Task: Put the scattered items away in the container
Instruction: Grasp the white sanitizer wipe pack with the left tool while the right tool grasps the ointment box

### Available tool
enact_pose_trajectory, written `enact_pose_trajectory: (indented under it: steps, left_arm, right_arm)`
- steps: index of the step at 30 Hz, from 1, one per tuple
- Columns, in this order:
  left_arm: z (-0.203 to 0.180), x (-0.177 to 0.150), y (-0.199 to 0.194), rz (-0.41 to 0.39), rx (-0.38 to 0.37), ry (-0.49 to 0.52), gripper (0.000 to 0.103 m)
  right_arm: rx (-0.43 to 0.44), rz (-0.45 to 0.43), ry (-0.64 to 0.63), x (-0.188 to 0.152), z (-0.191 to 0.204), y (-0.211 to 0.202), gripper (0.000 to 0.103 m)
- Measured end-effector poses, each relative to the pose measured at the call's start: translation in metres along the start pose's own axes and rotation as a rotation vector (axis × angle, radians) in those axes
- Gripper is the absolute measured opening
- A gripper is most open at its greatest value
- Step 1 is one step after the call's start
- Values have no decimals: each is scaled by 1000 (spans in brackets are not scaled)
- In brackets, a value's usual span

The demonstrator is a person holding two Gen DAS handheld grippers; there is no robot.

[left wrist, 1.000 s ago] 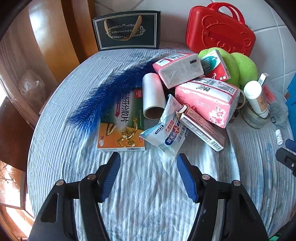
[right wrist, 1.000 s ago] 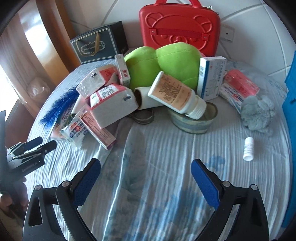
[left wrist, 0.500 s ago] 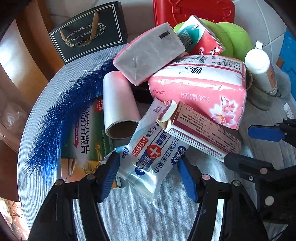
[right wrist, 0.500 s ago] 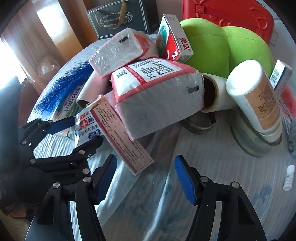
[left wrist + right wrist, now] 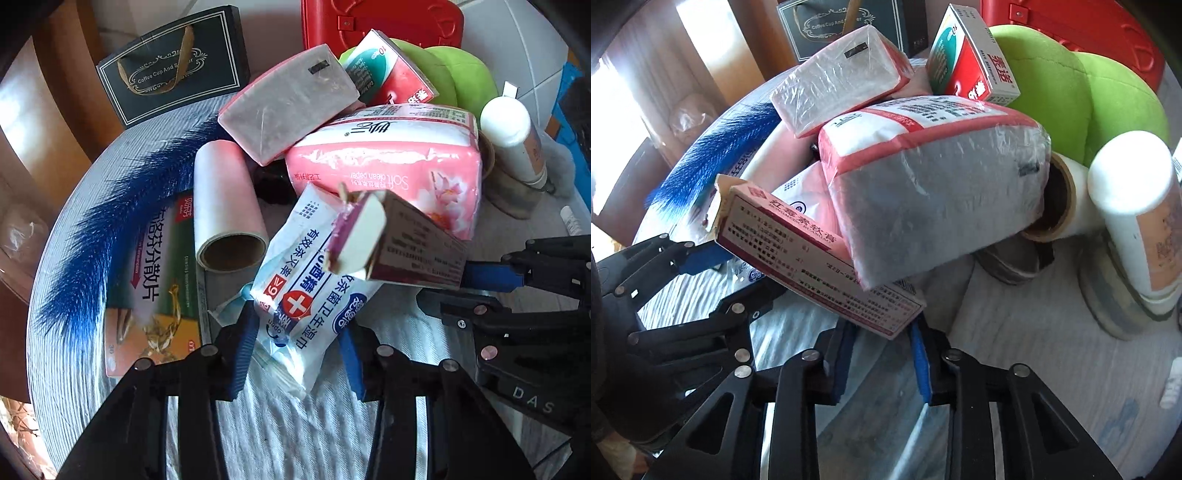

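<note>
My left gripper (image 5: 297, 350) is shut on a white and blue wet-wipe pack (image 5: 310, 291) at the front of the pile. My right gripper (image 5: 881, 354) is shut on the near end of a long pink ointment box (image 5: 812, 254); the box (image 5: 399, 243) is raised off the cloth, its open flap toward the left camera. Behind them lie a large pink tissue pack (image 5: 384, 162), a smaller tissue pack (image 5: 288, 110), a red-green medicine box (image 5: 971, 62) and a paper roll (image 5: 225, 206). A red case (image 5: 380, 22) stands at the back.
A blue feather (image 5: 110, 221) lies over a green-orange medicine box (image 5: 155, 280) on the left. A green plush (image 5: 1082, 96), a white bottle (image 5: 1137, 206) in a metal dish (image 5: 1115, 302), and a dark gift bag (image 5: 173, 62) are behind. The round table's striped cloth (image 5: 288, 435) edge curves left.
Both grippers moved in on the pile and closed. The left one closed on the wipe pack; the right one closed on the ointment box and lifted its end.
</note>
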State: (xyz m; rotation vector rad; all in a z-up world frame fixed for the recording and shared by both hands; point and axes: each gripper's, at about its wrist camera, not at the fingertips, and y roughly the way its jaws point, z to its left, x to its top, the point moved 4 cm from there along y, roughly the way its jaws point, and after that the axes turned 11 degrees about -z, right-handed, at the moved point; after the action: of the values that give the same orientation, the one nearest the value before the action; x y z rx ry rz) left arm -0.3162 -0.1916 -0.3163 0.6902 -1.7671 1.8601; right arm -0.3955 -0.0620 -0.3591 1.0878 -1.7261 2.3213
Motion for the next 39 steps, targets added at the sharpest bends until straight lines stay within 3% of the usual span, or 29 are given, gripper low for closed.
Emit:
enact_pose_trajectory:
  steps: [2,9,11,12,19,26,30,33,34,37,39]
  left_arm:
    - [-5,-7,-9,9,-39,-47,39]
    - [-27,-41,-44,69,-82,-117,39]
    - [-31,-45,-52,74,-81,-115,39]
    - [-32,-45,-55,71,-72,-111,39]
    - [-11,-36,-73,11,43,-125,40]
    - [-3,-50,-37,76,62,-175,40]
    - [-10,-54,-40,65,27,-194,40]
    - [-21,-55,-41,72,3,-186,39]
    - [-25,-56,-41,77,-13,-187,39]
    - [-37,-57,-42,87,-57,-219,39]
    - [-43,-55,-43,87,-74,-235,39]
  right_arm:
    - [-28,19,18,-12,-5,-11,18]
    - [-19,81,107,-55,-26,-53,19]
    - [-53,66,98,-58,-27,-65,36]
    - [-64,51,93,-56,-30,-70,39]
    - [-31,-2,106,-48,-33,-95,47]
    - [37,24,158,-45,-12,-74,58]
    - [81,42,214,-50,1,-56,58]
    - [66,53,160,-52,5,-54,56]
    - [41,57,130,-53,3,-59,56]
    - [-136,73,15,-57,-18,-71,33]
    - [-176,93,41,-61,-42,-79,33]
